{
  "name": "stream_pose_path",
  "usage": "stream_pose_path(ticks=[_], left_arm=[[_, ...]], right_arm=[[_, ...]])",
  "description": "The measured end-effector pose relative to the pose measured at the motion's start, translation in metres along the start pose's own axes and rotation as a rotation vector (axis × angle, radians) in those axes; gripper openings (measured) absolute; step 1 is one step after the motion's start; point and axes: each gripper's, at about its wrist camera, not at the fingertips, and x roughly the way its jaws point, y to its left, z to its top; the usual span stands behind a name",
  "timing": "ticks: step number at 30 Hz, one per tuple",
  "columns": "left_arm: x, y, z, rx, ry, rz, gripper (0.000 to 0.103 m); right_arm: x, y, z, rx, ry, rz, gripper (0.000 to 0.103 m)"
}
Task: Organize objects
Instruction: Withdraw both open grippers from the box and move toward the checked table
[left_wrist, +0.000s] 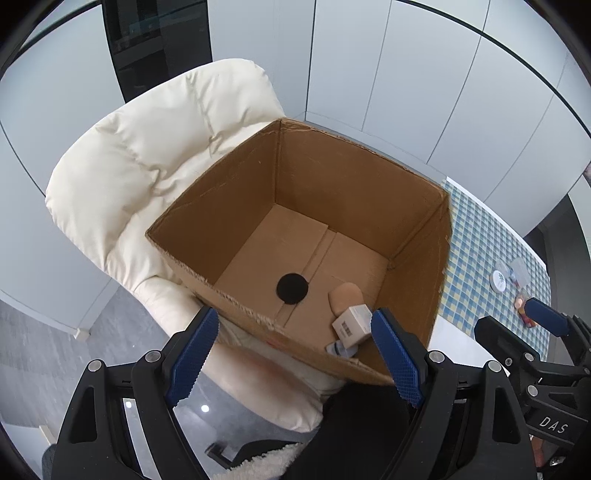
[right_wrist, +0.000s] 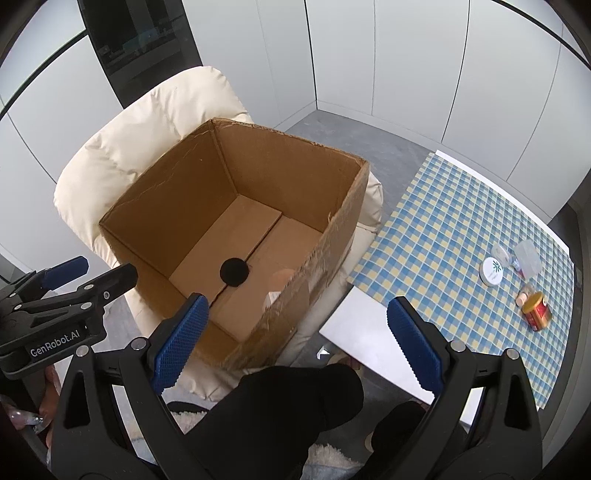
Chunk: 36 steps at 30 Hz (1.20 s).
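An open cardboard box (left_wrist: 354, 162) (right_wrist: 155, 192) rests on a cream armchair. Inside lie a black round pad (left_wrist: 292, 288) (right_wrist: 234, 271), a beige oval puff (left_wrist: 347, 297), a small white carton with a barcode (left_wrist: 351, 325) and a small tube (left_wrist: 341, 349). My left gripper (left_wrist: 295, 354) is open and empty above the box's near edge. My right gripper (right_wrist: 295, 336) is open and empty between box and table. On the checked tablecloth (right_wrist: 443, 236) sit a white round tin (right_wrist: 492, 272), a red jar with a gold lid (right_wrist: 537, 310), a small peach item (right_wrist: 522, 298) and clear plastic pieces (right_wrist: 526, 256).
The cream armchair (left_wrist: 147, 147) (right_wrist: 155, 122) holds the box. The table's white edge (right_wrist: 365, 328) lies right of the box. White cabinet walls stand behind, with a dark panel (right_wrist: 136, 40) at the left. A person's dark-clothed leg (right_wrist: 288, 402) is below the grippers.
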Motion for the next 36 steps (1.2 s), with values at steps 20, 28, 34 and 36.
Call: stream_pose_path(ticks=[20,28,34,36], left_arm=[[-0.032,0.001,-0.044,0.032,0.009,-0.026,0.086],[-0.042,0.004,-0.057,0.043,0.006,-0.025,0.085],[-0.047,0.003,-0.066,0.05,0.008,-0.032,0.086],[-0.05,0.004,-0.07,0.052,0.007,-0.037,0.086]], right_arm=[[-0.038,0.006,-0.044,0.018,0.003,0.008,0.099],[-0.051,0.004,-0.063,0.036,0.006,0.01,0.099],[-0.061,0.002,-0.074,0.065,-0.005,0.007,0.099],[-0.066,0.0,-0.079,0.079,-0.011,0.009,0.099]])
